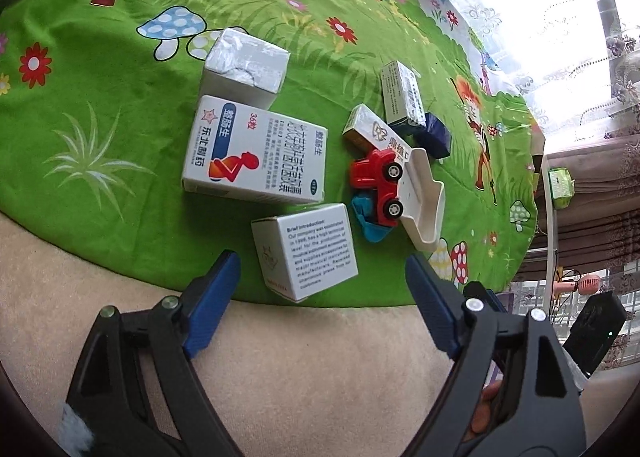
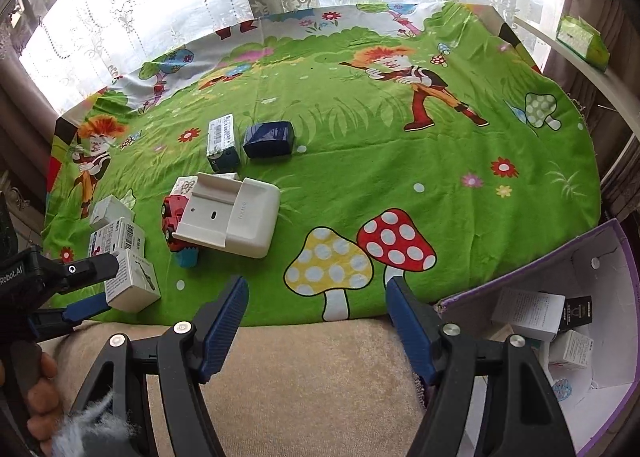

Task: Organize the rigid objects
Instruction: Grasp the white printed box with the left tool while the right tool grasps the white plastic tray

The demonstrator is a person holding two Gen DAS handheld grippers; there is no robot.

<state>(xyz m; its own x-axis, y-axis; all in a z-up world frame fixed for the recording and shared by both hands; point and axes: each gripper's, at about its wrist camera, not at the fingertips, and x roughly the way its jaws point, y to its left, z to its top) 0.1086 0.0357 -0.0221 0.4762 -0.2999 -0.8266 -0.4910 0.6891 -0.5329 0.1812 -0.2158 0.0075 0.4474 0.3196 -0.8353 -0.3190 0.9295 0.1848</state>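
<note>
My left gripper [image 1: 322, 263] is open, its blue fingers on either side of a small white box with English text [image 1: 306, 251], which also shows in the right wrist view [image 2: 132, 281]. Behind it lie a white medicine box with a red figure [image 1: 256, 151], a silver-topped white box [image 1: 244, 65], a red toy car [image 1: 378, 185] on a blue piece, a white plastic holder [image 1: 424, 201], two more small cartons and a dark blue box [image 1: 436, 133]. My right gripper [image 2: 316, 285] is open and empty over the green cloth's near edge.
A purple-edged cardboard box [image 2: 520, 277] at the right holds several small cartons. The green cartoon cloth [image 2: 400, 161] covers the surface, with beige carpet [image 2: 312, 357] in front. Lace curtains hang behind. A green pack [image 2: 582, 41] sits on the sill.
</note>
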